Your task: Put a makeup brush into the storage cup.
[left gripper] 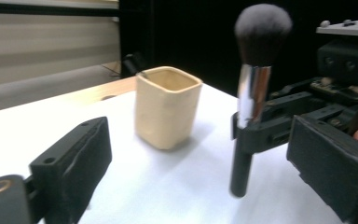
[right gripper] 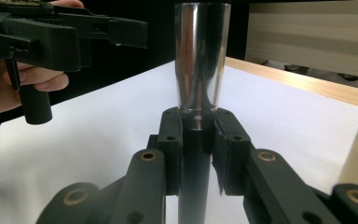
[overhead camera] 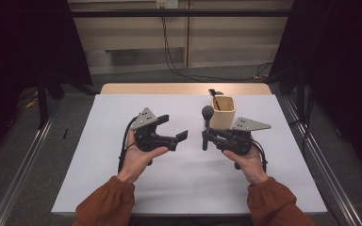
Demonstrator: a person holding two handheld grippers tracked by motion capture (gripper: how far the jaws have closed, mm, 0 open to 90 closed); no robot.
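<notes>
On the white table (overhead camera: 99,155), the left gripper (overhead camera: 178,133) sits at the left of the high view, held in the person's left hand (overhead camera: 139,157), its jaws spread wide with nothing between them. Its own camera looks out between those parted jaws toward the cup and the brush. No earlier picture bears on how they came to stand so.

To the right, near the table's middle, the makeup brush (overhead camera: 207,123) stands upright, dark bristle head on top, shiny metal ferrule below it, black handle pointing down above the table. The right gripper (overhead camera: 206,136), in the right hand (overhead camera: 245,160), is clamped on the black handle just under the ferrule; the right gripper view shows both pads pressed against it.

Just behind the brush stands a cream square cup (overhead camera: 223,112), upright, with a dark thin item leaning inside.

No brand, label or writing can be read on any of these things.
</notes>
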